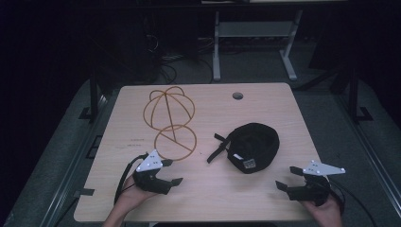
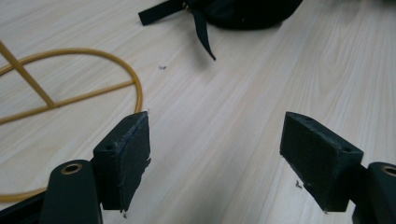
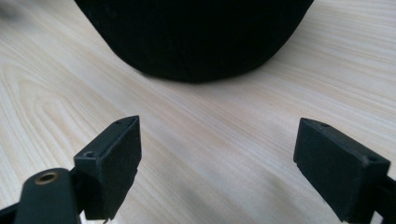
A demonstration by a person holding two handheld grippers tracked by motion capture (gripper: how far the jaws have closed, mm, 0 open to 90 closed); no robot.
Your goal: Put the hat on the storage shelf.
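Both tools, left point(image 1: 174, 173) and right point(image 1: 289, 178), stand wide and empty. The black cap point(image 1: 253, 146) lies mid-bench, right of the yellow wire frame point(image 1: 170, 124) (apart from it). Best approach low, pinching the cap's rim rather than its soft crown.

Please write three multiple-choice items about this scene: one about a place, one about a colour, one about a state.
1. Where does the black cap lie?
A. on the table, ahead of the right gripper
B. on top of the wire frame
C. on the floor

2. What colour is the wire frame?
A. blue
B. yellow-orange
C. white

3. How do the jaws of the left gripper stand?
A. shut on the cap's strap
B. shut on the frame
C. open, with nothing between them

Key: 1 A, the right gripper view shows the cap on the wood just past the open jaws. 2 B, the wire looks yellow-orange in the high view and in the left gripper view. 3 C, the left gripper view shows bare table between the jaws.
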